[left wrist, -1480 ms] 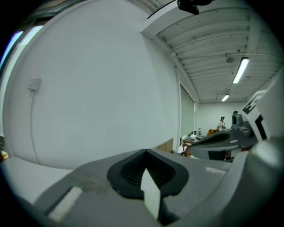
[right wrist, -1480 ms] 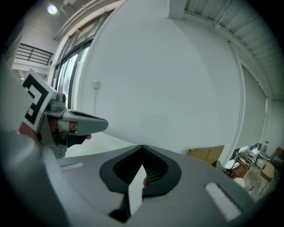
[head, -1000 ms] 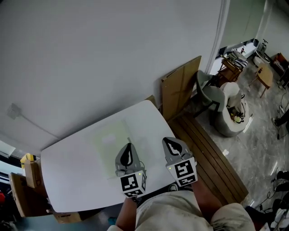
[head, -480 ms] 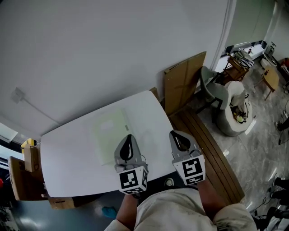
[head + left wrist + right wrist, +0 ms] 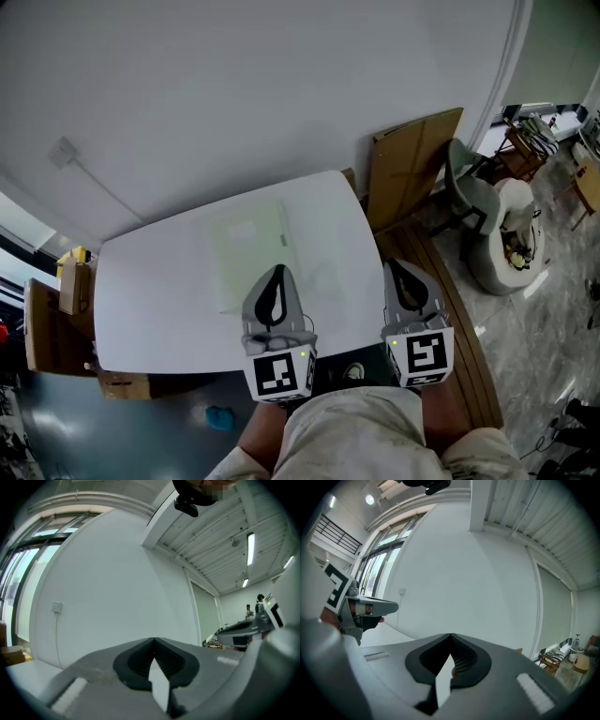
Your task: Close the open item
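A pale green flat item (image 5: 248, 251), like a folder or thin book, lies on the white table (image 5: 150, 291); whether it lies open or closed I cannot tell. My left gripper (image 5: 277, 272) hangs shut and empty over the table's near part, just nearer than the green item. My right gripper (image 5: 399, 266) is shut and empty too, off the table's right edge over the floor. Both gripper views look level at the bare wall. In them the left gripper (image 5: 153, 642) and the right gripper (image 5: 450, 637) show jaws meeting at the tips with nothing between.
Cardboard sheets (image 5: 412, 169) lean on the wall right of the table. Beyond them are a grey chair (image 5: 473, 199) and a white round seat (image 5: 517, 234). Wooden planks (image 5: 455, 314) lie on the floor at right. A wooden shelf (image 5: 47, 328) stands at the table's left end.
Both grippers have risen and drawn back toward the person. The left one was over the green item and now sits nearer than it. Both stay shut.
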Tool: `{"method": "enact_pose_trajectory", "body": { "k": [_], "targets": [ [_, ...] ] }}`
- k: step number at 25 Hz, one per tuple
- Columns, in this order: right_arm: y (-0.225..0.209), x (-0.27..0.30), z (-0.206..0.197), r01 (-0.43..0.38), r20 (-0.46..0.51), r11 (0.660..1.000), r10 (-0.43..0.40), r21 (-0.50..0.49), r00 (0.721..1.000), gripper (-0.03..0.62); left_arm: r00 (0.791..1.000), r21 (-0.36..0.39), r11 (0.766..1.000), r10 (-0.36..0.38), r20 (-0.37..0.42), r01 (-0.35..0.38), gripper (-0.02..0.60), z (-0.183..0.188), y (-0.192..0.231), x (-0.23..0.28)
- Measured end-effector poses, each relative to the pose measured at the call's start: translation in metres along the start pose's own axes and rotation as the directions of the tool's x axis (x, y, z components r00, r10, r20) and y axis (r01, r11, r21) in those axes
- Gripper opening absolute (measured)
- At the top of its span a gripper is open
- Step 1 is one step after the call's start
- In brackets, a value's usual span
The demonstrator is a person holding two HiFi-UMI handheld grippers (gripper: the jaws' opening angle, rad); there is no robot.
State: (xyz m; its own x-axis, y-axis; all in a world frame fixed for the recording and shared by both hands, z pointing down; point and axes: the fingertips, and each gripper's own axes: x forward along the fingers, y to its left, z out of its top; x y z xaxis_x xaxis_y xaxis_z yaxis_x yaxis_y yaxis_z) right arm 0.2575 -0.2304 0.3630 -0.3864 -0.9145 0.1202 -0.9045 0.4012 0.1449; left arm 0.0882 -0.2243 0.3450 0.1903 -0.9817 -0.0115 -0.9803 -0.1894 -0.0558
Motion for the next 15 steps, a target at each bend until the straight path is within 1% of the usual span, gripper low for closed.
{"method": "enact_pose_trajectory", "body": {
  "k": [3, 7, 10, 13, 15],
  "targets": [
    [0.008, -0.005, 0.004, -0.014, 0.001, 1.000, 0.014, -0.008, 1.000, 0.002, 1.000, 0.011, 1.000, 0.013, 0.007, -0.013, 0.003, 0.006, 0.006, -0.011],
    [0.013, -0.010, 0.012, -0.002, 0.022, 1.000, 0.003, -0.020, 1.000, 0.002, 0.999, 0.001, 0.999, 0.039, 0.031, -0.039, 0.003, 0.015, 0.012, -0.022],
    [0.017, -0.017, 0.020, 0.003, 0.049, 0.999, -0.001, -0.034, 0.999, 0.002, 0.998, 0.002, 1.000, 0.030, 0.056, -0.030, 0.003, 0.024, 0.009, -0.033],
    [0.018, -0.023, 0.028, 0.016, 0.081, 0.998, -0.011, -0.059, 0.997, 0.002, 0.996, 0.038, 0.999, 0.018, 0.091, -0.021, 0.003, 0.035, 0.004, -0.041],
    [0.017, -0.026, 0.033, 0.027, 0.105, 0.998, -0.021, -0.059, 0.994, 0.002, 0.993, 0.067, 0.998, 0.009, 0.114, -0.016, 0.002, 0.042, 0.000, -0.044]
  ]
}}
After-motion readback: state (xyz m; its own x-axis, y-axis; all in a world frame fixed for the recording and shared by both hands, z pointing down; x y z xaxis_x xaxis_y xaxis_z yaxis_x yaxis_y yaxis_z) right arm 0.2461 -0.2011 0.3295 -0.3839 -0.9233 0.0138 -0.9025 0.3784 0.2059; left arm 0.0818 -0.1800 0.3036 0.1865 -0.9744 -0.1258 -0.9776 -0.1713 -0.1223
